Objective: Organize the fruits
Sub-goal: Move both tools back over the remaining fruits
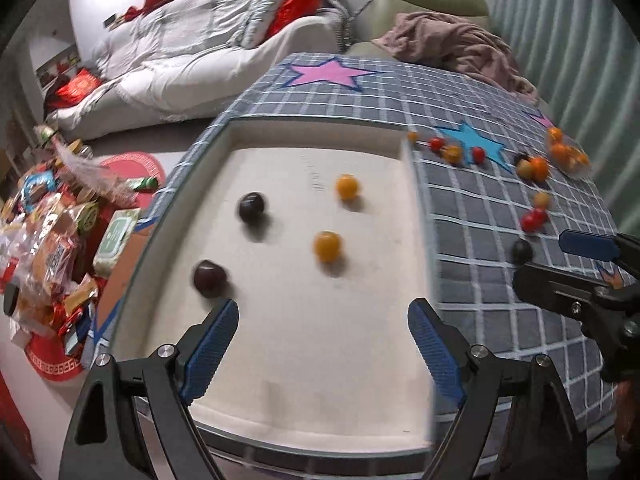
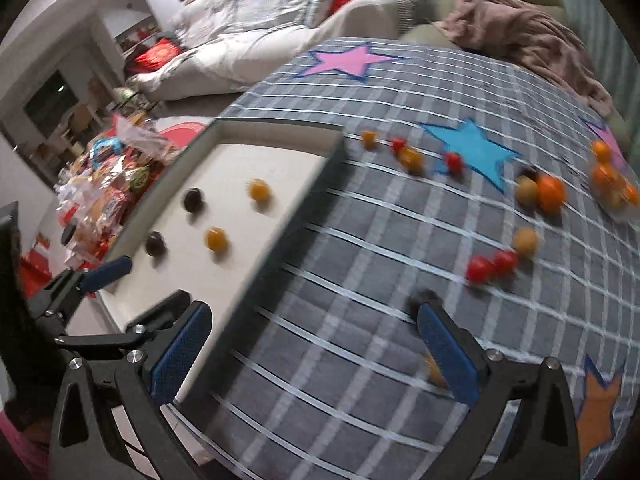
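A white tray (image 1: pixel 360 352) lies on the grey checked cloth. It holds two dark plums (image 1: pixel 251 207) (image 1: pixel 209 277) and two yellow fruits (image 1: pixel 346 186) (image 1: pixel 327 245). My left gripper (image 1: pixel 323 338) is open and empty above the tray's near end. My right gripper (image 2: pixel 314 346) is open and empty above the cloth, right of the tray (image 2: pixel 280 224). A dark fruit (image 2: pixel 425 295) lies by its right fingertip. Red tomatoes (image 2: pixel 491 265), a tan fruit (image 2: pixel 525 241) and oranges (image 2: pixel 551 193) are scattered on the cloth beyond. The right gripper also shows in the left wrist view (image 1: pixel 560 256).
A pile of snack packets (image 1: pixel 56 248) lies left of the table on a red mat. A white sofa (image 1: pixel 192 60) stands behind. A pink blanket (image 1: pixel 460 44) hangs over a green chair at the back right. A bag of oranges (image 2: pixel 612 184) sits at the cloth's right edge.
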Demonstrator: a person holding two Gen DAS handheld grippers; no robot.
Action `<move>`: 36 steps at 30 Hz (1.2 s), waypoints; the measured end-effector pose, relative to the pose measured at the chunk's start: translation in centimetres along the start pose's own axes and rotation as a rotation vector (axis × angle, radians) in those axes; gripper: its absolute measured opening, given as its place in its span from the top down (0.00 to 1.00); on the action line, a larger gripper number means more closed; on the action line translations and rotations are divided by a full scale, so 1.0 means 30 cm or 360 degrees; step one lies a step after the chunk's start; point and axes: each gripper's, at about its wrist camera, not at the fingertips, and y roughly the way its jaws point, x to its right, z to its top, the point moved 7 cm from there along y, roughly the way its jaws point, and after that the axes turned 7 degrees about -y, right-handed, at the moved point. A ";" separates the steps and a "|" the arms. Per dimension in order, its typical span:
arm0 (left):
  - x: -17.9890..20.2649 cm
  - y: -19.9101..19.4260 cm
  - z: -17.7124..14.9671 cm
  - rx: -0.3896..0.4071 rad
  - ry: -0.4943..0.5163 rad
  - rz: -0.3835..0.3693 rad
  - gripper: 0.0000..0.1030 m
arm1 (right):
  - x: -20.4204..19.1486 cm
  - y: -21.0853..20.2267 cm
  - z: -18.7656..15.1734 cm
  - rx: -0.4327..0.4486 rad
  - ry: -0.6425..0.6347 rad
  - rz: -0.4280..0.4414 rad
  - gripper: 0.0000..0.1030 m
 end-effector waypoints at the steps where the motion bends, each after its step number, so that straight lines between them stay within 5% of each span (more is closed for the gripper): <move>1: 0.021 -0.004 -0.005 0.0000 0.0016 -0.0005 0.15 | 0.033 -0.014 -0.024 0.0002 0.0022 -0.0024 0.00; 14: 0.234 -0.017 -0.054 -0.0024 0.0183 -0.0031 0.15 | 0.283 -0.033 -0.259 -0.0071 0.0201 -0.0253 0.00; 36: 0.293 0.010 -0.022 -0.0030 0.0203 0.0030 0.15 | 0.302 0.079 -0.196 0.0010 0.0093 -0.0454 0.00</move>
